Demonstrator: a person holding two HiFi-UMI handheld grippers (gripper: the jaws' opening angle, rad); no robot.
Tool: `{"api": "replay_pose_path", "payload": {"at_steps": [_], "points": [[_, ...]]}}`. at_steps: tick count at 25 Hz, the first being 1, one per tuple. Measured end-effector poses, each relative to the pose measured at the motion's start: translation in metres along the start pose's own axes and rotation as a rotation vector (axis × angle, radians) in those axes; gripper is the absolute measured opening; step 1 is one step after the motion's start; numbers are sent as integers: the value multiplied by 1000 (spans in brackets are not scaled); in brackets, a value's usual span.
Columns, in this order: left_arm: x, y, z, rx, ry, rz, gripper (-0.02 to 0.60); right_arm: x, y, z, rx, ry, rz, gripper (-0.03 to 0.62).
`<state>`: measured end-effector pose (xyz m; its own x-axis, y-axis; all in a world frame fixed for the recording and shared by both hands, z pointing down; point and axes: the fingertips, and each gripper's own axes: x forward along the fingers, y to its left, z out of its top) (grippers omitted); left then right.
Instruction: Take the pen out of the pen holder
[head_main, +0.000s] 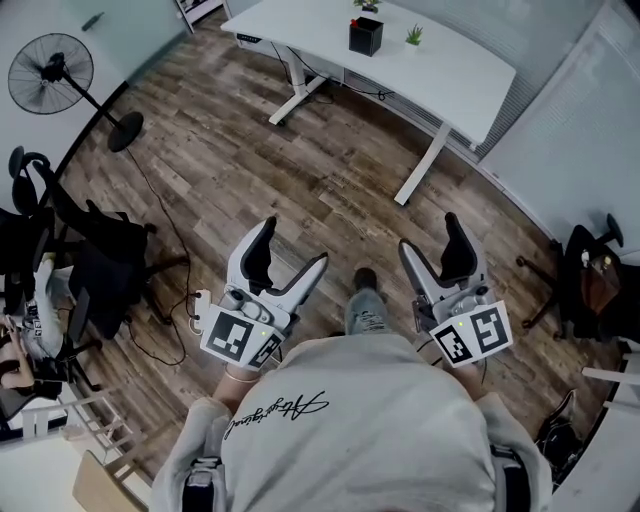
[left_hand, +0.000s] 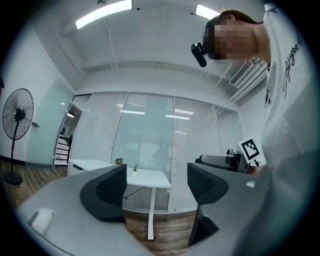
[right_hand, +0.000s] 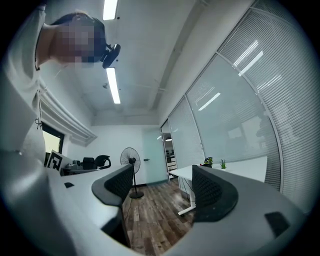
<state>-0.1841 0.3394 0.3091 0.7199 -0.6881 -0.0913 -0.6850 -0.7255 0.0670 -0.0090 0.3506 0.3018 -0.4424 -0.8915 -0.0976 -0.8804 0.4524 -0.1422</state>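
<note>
Left gripper (head_main: 295, 246) and right gripper (head_main: 428, 236): jaws spread, both empty, held level and well apart from the desk (head_main: 450, 75), probably readied for its black holder (head_main: 366, 36).

Bright, even light from ceiling strips (left_hand: 104, 13) (mild glare), with fisheye bending and dark corners in both gripper views.
</note>
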Motion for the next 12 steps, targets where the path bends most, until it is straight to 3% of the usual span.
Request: {"api": "replay_pose_path", "payload": {"at_steps": [12], "points": [[103, 49, 16, 32, -46, 37, 360, 77, -87, 19, -12, -20, 17, 347]]}}
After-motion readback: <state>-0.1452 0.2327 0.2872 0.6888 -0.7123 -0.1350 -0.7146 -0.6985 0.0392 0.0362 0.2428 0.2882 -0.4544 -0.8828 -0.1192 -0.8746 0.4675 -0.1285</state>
